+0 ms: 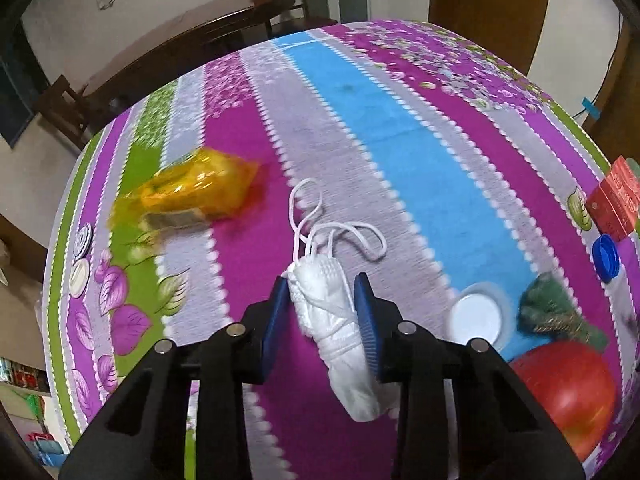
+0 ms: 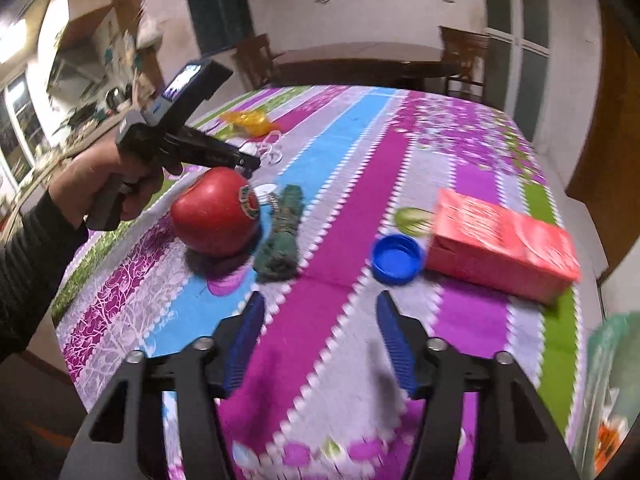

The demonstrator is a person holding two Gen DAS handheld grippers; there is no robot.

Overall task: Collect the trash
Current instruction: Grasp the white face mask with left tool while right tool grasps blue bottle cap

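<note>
A crumpled white face mask point(image 1: 336, 320) with loose ear loops lies on the striped tablecloth point(image 1: 400, 128). My left gripper point(image 1: 322, 280) is shut on it, both blue pads pressing its sides. In the right wrist view a hand holds that left gripper point(image 2: 250, 162) low over the cloth beyond a red apple point(image 2: 216, 216). My right gripper point(image 2: 320, 300) stands open above bare cloth with nothing between its fingers. A blue bottle cap point(image 2: 396, 258) lies just ahead of its right finger, and a red carton point(image 2: 500, 244) lies further right.
A yellow wrapper point(image 1: 192, 196) lies to the left of the mask. A white lid point(image 1: 476, 316) and a green cloth scrap point(image 1: 552, 312) sit beside the apple point(image 1: 568, 392). A pale green bag point(image 2: 612, 380) hangs at the table's right edge. Dark wooden chairs stand behind the table.
</note>
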